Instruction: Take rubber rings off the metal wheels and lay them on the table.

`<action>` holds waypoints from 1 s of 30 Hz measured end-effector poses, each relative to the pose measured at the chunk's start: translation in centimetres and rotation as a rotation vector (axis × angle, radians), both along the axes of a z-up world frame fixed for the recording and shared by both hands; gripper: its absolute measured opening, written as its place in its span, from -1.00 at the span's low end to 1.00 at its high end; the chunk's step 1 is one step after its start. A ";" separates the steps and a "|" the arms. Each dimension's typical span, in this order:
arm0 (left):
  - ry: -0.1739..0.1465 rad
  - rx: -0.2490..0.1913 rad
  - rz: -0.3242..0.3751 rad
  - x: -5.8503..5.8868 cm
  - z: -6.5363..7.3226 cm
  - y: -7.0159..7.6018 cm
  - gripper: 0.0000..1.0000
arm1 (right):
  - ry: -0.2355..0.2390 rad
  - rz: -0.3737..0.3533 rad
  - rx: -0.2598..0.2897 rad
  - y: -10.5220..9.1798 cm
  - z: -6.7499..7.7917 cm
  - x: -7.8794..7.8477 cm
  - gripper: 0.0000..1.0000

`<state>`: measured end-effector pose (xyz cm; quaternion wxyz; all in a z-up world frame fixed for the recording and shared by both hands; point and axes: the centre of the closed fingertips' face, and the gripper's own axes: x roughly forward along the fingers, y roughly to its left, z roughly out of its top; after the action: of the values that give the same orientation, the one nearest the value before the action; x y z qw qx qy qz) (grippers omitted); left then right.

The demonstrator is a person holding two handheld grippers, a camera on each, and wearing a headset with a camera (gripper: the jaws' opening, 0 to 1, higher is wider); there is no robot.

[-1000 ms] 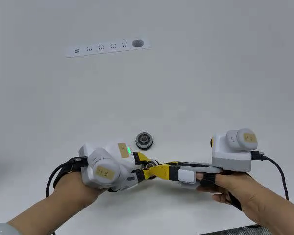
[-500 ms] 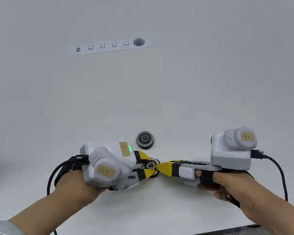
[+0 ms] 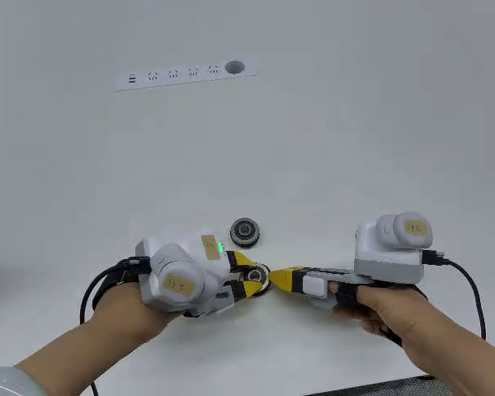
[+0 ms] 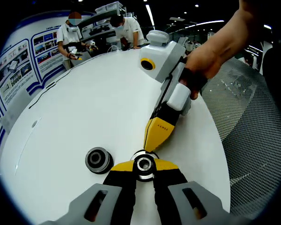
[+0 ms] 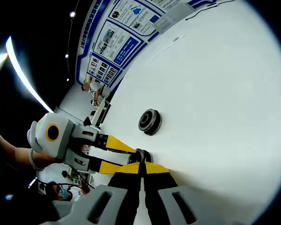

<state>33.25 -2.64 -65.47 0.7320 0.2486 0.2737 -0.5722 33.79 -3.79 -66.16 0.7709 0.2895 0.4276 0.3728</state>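
**Grippers meet over a wheel at a white table (image 3: 355, 148).** Low in the centre of the head view, the left gripper (image 3: 252, 278) comes in from the lower left. Its yellow-tipped jaws are clamped on a small metal wheel (image 4: 144, 164), one jaw on each side. In the left gripper view the metal wheel sits at bottom centre with its bright hub facing the camera.

The right gripper (image 3: 275, 279) reaches in from the lower right with its jaws pressed together and no gap between them. Their yellow point rests at the edge of the metal wheel. Whether that point has pinched any of the wheel's rim cannot be told.

A second wheel (image 3: 245, 232) lies flat on the table just above the two grippers in the head view, apart from both. Its dark rubber ring (image 4: 88, 160) is on it. In the left gripper view it lies at lower left, beside the clamped jaws. In the right gripper view it sits near the centre of the frame.

A white power strip (image 3: 186, 74) lies at the upper left of the head view, well apart from the work. Two people (image 4: 75, 33) stand at the far end of the table, at the upper left of the left gripper view.
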 end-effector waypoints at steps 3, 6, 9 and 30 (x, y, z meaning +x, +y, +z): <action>0.000 0.000 -0.001 0.0 0.0 0.0 -0.73 | -0.002 -0.001 0.000 0.0 0.1 0.0 -0.95; 0.000 0.000 -0.001 0.0 0.0 0.0 -0.73 | -0.009 -0.002 -0.003 0.0 0.1 0.0 -0.96; 0.000 0.002 -0.001 0.0 0.0 0.0 -0.73 | -0.011 -0.008 0.006 0.1 0.3 0.0 -0.96; -0.001 0.003 -0.002 0.0 0.0 0.0 -0.73 | -0.009 -0.006 0.021 0.6 1.0 -0.1 -0.97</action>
<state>33.29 -2.65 -65.50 0.7311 0.2506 0.2738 -0.5725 33.64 -3.19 -65.14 0.7708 0.2970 0.4195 0.3763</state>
